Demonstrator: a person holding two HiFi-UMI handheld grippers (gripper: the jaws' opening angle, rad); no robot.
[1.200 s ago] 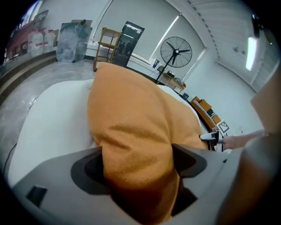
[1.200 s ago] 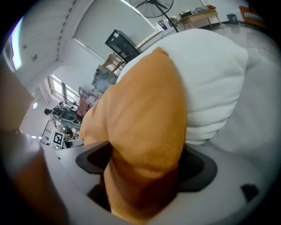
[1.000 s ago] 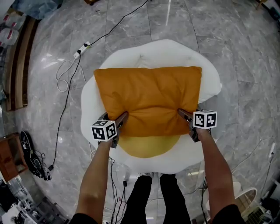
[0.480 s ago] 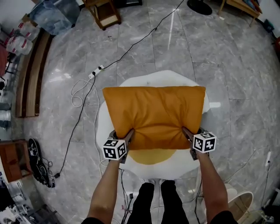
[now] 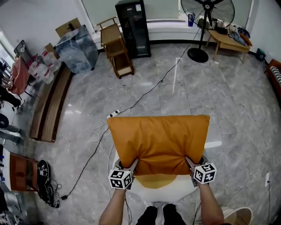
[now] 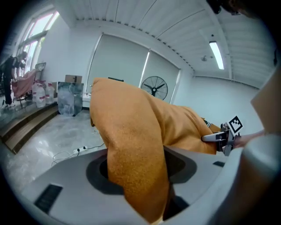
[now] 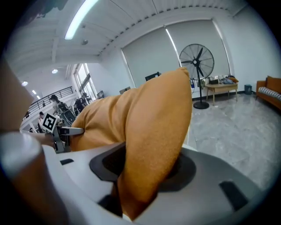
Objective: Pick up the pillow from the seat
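Observation:
An orange pillow (image 5: pixel 160 143) hangs in the air above a white round seat (image 5: pixel 167 192) that has a yellow middle (image 5: pixel 153 179). My left gripper (image 5: pixel 134 164) is shut on the pillow's near left corner. My right gripper (image 5: pixel 189 161) is shut on its near right corner. Both pairs of jaws have just been closing on the fabric. In the left gripper view the orange fabric (image 6: pixel 131 145) bulges out between the grey jaws, and the right gripper (image 6: pixel 224 137) shows beyond it. The right gripper view shows the same pinch on the pillow (image 7: pixel 153 132), with the left gripper (image 7: pixel 61 129) at the far side.
Grey marble floor all round. A power strip and cable (image 5: pixel 115 115) lie just behind the pillow. Further back stand a wooden stool (image 5: pixel 116 50), a black cabinet (image 5: pixel 134 28), a standing fan (image 5: pixel 210 9) and a low table (image 5: pixel 226 39). A long bench (image 5: pixel 48 105) runs along the left.
Both grippers have risen with the pillow, which has come off the seat. The head view has tipped up and takes in much more of the room.

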